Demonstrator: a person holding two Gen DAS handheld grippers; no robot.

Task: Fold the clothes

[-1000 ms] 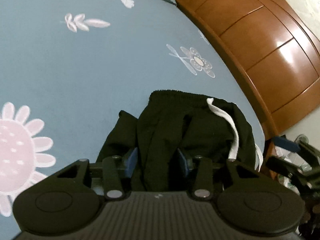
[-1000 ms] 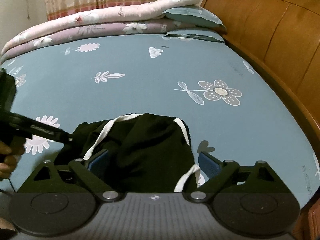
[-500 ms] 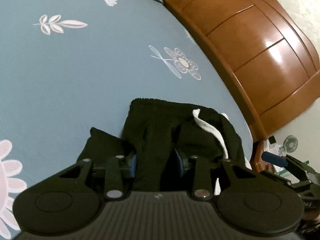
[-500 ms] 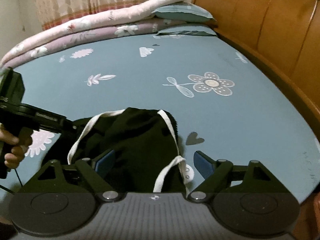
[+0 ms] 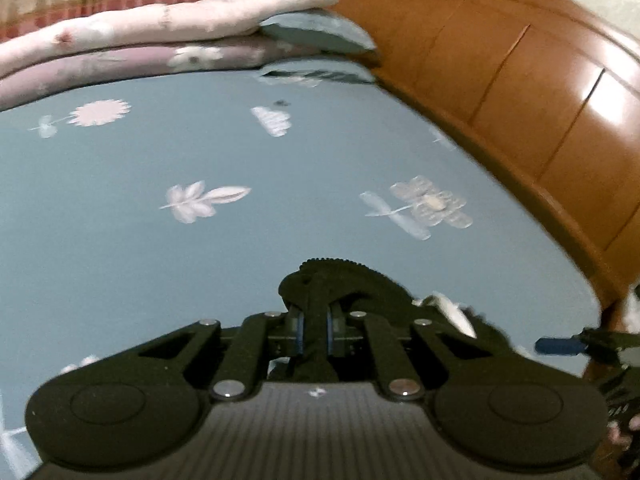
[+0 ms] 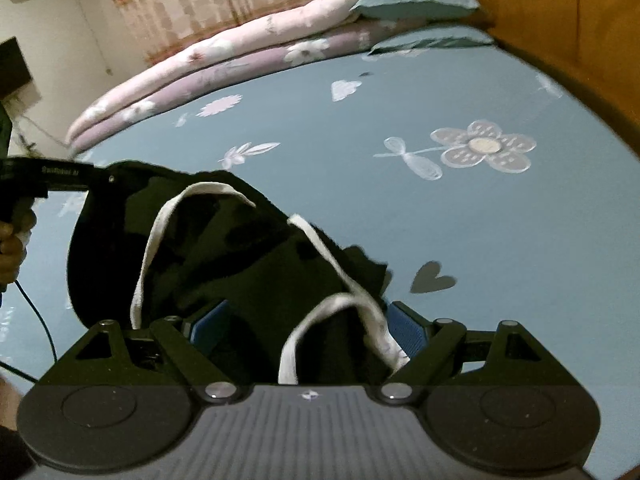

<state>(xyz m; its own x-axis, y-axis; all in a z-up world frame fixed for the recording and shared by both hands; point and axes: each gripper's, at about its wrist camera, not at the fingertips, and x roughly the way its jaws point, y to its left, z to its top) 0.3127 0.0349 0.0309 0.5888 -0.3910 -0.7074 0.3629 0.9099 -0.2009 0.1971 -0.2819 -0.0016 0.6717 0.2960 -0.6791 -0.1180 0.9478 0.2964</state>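
Only right view: probably drawstrings [image 6: 160,236].

- Left wrist view: looks forward and downward along the left gripper [image 5: 315,334], close above the blue bedsheet [image 5: 120,248], facing the folded quilts [image 5: 160,40] and the wooden headboard [image 5: 520,80].
- Right wrist view: looks forward and downward along the right gripper [image 6: 308,326], close over the black garment [image 6: 248,272].
- Shared: sheet, quilts, headboard, garment; each view shows the other gripper at its edge.
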